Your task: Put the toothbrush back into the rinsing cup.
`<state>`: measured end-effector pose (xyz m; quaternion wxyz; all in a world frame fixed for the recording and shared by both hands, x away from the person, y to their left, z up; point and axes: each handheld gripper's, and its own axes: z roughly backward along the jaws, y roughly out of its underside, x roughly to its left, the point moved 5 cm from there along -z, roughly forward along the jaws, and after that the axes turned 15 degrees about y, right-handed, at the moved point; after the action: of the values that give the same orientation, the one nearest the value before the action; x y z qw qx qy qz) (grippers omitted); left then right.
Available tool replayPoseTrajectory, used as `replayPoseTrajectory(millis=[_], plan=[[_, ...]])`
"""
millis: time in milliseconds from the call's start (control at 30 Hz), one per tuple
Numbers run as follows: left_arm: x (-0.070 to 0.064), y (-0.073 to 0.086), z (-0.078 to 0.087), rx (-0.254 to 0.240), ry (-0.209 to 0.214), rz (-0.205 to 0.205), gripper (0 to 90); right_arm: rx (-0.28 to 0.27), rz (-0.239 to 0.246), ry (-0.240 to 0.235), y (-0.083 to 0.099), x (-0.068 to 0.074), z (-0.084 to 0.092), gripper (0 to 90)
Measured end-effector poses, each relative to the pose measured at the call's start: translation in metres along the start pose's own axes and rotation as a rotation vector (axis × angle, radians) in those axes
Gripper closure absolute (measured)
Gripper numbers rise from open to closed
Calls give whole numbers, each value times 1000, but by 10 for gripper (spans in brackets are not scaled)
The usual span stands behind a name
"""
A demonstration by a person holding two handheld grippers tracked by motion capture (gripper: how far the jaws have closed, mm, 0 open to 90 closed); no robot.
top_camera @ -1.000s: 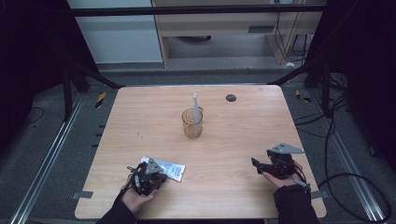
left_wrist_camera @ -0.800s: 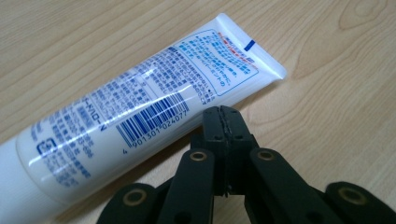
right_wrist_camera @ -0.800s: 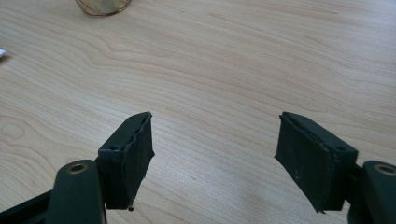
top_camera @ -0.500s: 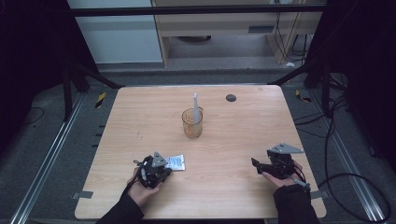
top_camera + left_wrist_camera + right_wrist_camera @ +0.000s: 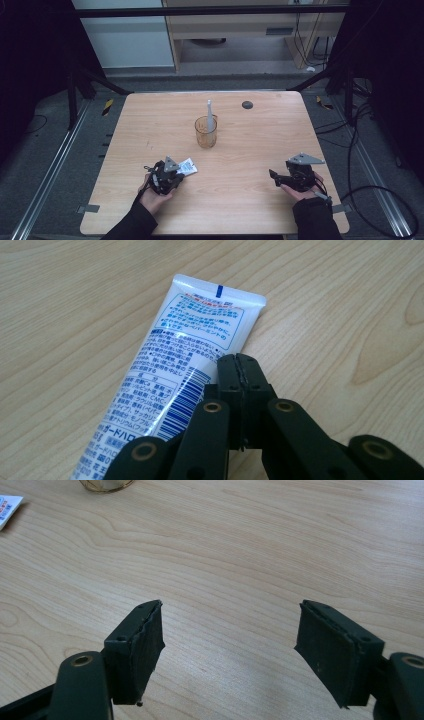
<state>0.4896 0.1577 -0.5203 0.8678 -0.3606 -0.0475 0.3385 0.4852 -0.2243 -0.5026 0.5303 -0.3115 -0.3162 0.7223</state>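
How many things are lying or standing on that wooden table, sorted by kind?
Tubes of paste, white with blue print: 1
Clear amber cups: 1
White toothbrushes standing in the cup: 1
Small dark round objects, perhaps a cap: 1
Hand-held grippers, left gripper and right gripper: 2
Total: 6

Grey carpeted floor [image 5: 45,165], pale cabinet [image 5: 127,42], dim surroundings.

Left gripper [image 5: 239,360] is pointing down at the wooden table [image 5: 350,305], jaws pressed together with nothing between them. A white tube [image 5: 185,370] with blue print is lying flat just beside the jaws, its crimped end pointing away from the camera.
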Motion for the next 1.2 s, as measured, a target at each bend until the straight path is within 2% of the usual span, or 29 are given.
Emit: replayPoseTrajectory(millis=[500,800,1033,1200], plan=[[9,-4,-1,-19,-20,27,896,8,2,-3,1,1,-1,264],[10,-5,1,-31,-19,33,892,7,4,-1,1,1,-2,263],[6,-13,19,-82,-19,10,877,8,0,-3,1,0,-1,263],[10,-18,37,-115,-31,15,851,6,1,1,1,-1,-1,263]])
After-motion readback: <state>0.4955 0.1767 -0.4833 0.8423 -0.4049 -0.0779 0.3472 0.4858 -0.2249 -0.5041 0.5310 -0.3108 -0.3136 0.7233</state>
